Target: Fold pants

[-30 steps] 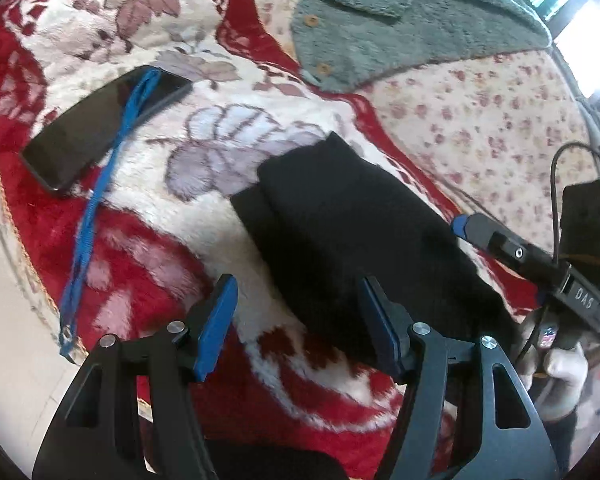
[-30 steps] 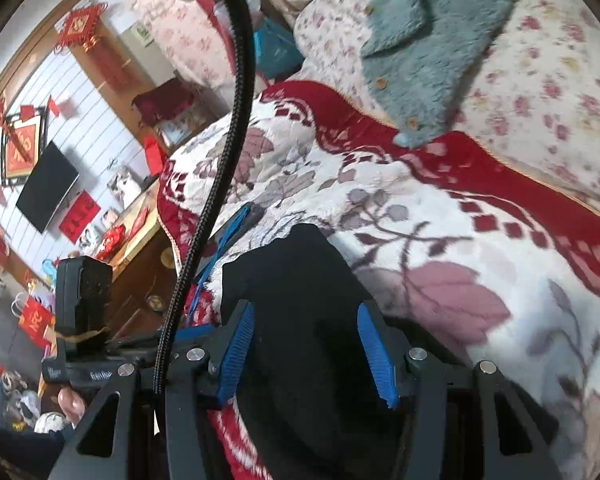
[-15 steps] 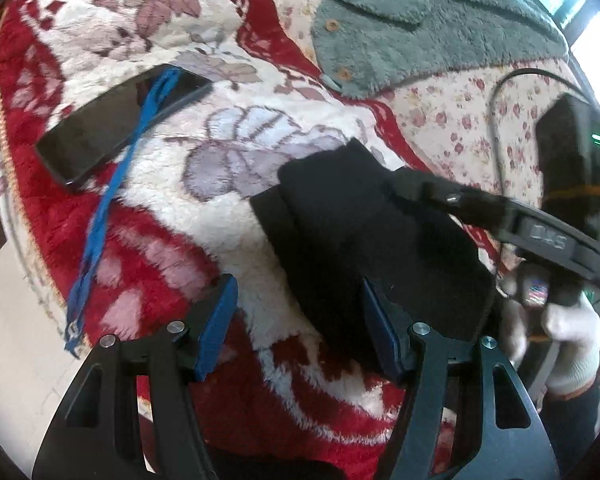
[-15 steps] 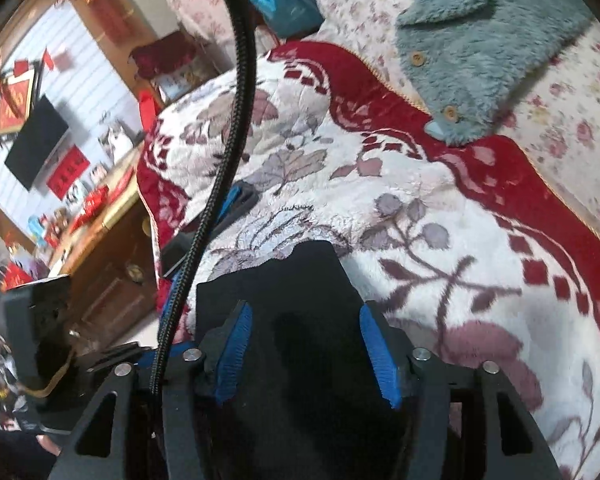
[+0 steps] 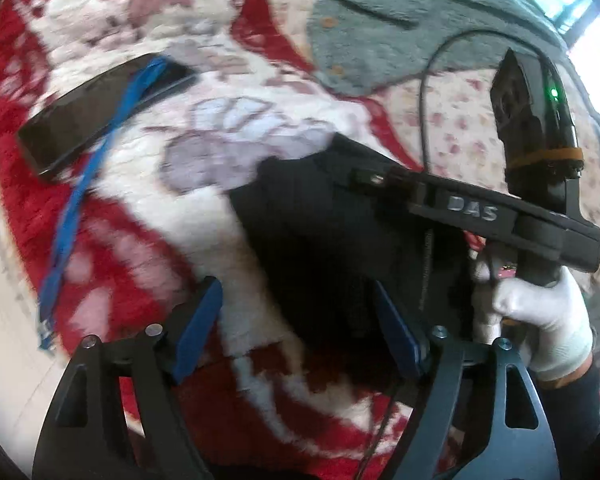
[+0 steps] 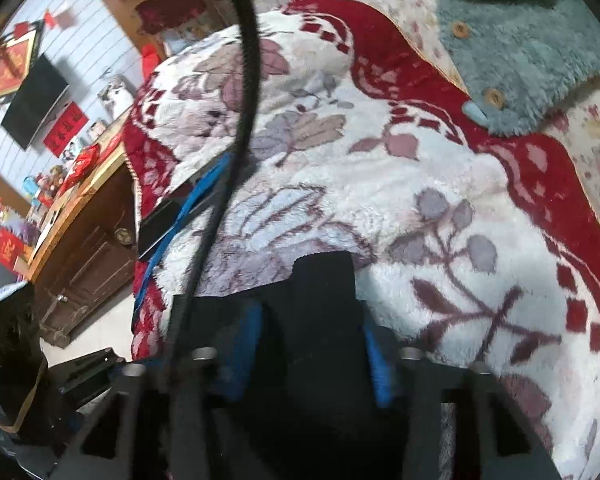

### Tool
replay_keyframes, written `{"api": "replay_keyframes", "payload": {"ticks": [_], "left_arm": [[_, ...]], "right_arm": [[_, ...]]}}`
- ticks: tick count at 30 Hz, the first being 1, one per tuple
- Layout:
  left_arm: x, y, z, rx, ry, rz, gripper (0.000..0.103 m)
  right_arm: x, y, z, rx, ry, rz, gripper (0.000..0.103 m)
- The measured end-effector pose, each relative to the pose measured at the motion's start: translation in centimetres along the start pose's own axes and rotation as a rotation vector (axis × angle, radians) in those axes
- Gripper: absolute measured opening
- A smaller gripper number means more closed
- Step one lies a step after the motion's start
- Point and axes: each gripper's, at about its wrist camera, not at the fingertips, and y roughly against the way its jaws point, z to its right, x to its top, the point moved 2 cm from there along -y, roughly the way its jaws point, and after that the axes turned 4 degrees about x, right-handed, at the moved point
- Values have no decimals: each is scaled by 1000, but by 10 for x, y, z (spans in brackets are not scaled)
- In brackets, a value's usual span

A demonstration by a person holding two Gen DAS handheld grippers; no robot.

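Note:
The folded black pants [image 5: 320, 232] lie on a red and white flowered blanket [image 5: 112, 220]. My left gripper [image 5: 296, 286] hovers over their near left edge, its jaws opening; its right finger is over the cloth, the left one over the blanket, and neither pad presses on anything. My right gripper [image 5: 460, 208], held by a white-gloved hand [image 5: 540, 320], reaches in from the right onto the pants. In the right wrist view its jaws are closing, and a raised fold of the pants [image 6: 324, 280] fills the gap between the blue pads of the right gripper [image 6: 312, 312].
A black phone [image 5: 100, 116] with a blue lanyard [image 5: 76, 200] lies on the blanket to the left. A teal fleecy garment [image 5: 420, 28] with buttons lies beyond on a flowered sheet. A wooden cabinet [image 6: 84, 256] stands off the bed's left edge. A black cable [image 6: 248, 80] crosses the right wrist view.
The right gripper has slid in from the right over the pants and narrowed its jaws around a fold of them. The left gripper has stayed in place.

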Motion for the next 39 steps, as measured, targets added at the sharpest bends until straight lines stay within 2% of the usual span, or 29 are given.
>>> {"api": "replay_keyframes", "payload": {"ticks": [1, 2, 5, 8, 13, 18, 21, 25, 28, 31, 33, 34, 35, 37, 38, 39], "left_arm": [[0, -3, 5, -53, -31, -17, 54], [0, -7, 9, -83, -59, -45, 30], [0, -7, 13, -124, -69, -42, 21], [1, 15, 21, -182, -81, 17, 16], [-6, 64, 64, -259, -212, 118, 16], [-19, 97, 116, -370, -352, 154, 16], [-28, 102, 147, -424, -416, 136, 16], [-63, 98, 207, -465, -542, 93, 16], [-90, 84, 241, -468, -605, 39, 16], [-117, 53, 263, -481, -627, -61, 16], [-139, 30, 275, -462, -670, -143, 18], [-148, 24, 276, -448, -675, -165, 18], [-155, 18, 274, -436, -670, -189, 18], [-155, 19, 269, -448, -652, -204, 23], [-151, 25, 266, -464, -645, -203, 31], [-146, 31, 263, -478, -641, -201, 45]], "right_arm": [[-1, 4, -4, -6, 16, 22, 21], [-2, 8, -6, -6, 26, 43, 17], [-5, 30, -12, 12, 27, 122, 15], [-8, 61, -18, 41, 4, 198, 15], [-18, 127, -28, 130, -46, 340, 15], [-54, 207, -28, 160, -95, 487, 15], [-87, 247, -17, 152, -139, 558, 15], [-150, 289, 8, 135, -236, 643, 15], [-201, 302, 31, 108, -334, 680, 15], [-253, 301, 56, 59, -444, 688, 15], [-289, 293, 73, 20, -553, 676, 19], [-305, 289, 80, -17, -603, 656, 26], [-317, 286, 85, -59, -646, 632, 42], [-342, 287, 92, -99, -723, 619, 61], [-351, 293, 91, -95, -740, 639, 61], [-358, 300, 89, -95, -747, 662, 61]]}}
